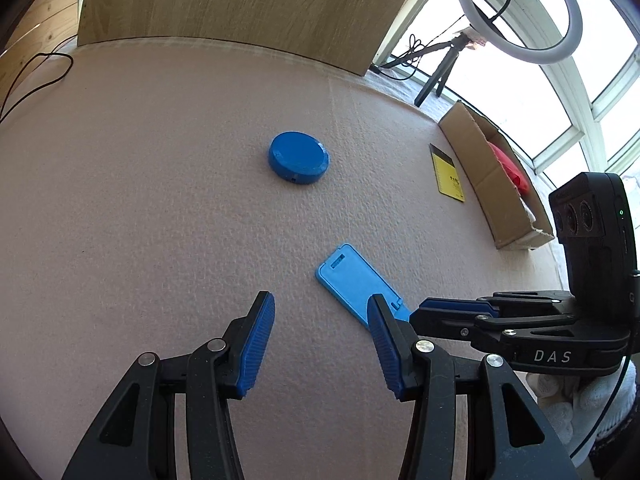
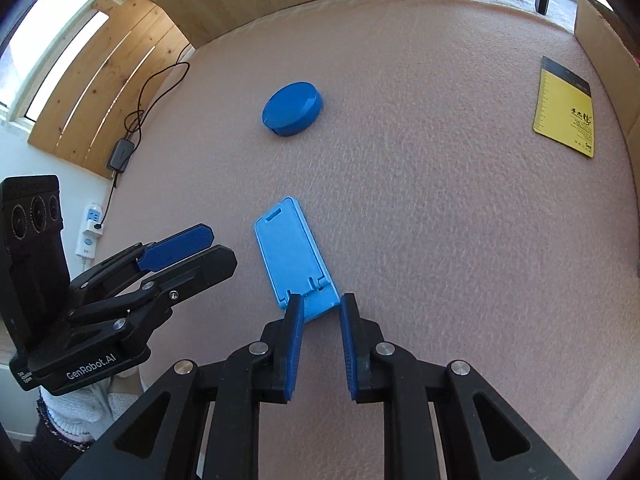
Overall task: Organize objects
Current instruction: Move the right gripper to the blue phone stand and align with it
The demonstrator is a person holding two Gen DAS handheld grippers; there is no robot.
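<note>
A light blue flat phone stand (image 2: 291, 252) lies on the pink foam table; it also shows in the left wrist view (image 1: 354, 280). A dark blue round puck (image 1: 298, 157) lies farther back, also in the right wrist view (image 2: 292, 109). My right gripper (image 2: 320, 304) is open and empty, its fingertips at the near end of the stand. My left gripper (image 1: 320, 306) is open and empty, just left of the stand. It shows from the side in the right wrist view (image 2: 208, 246).
A yellow card (image 2: 564, 112) lies at the right, next to an open cardboard box (image 1: 492, 172) with something red inside. A ring light on a tripod (image 1: 520, 8) stands behind. A wooden board (image 1: 240, 0) backs the table. A black cable (image 2: 156, 92) lies at the left edge.
</note>
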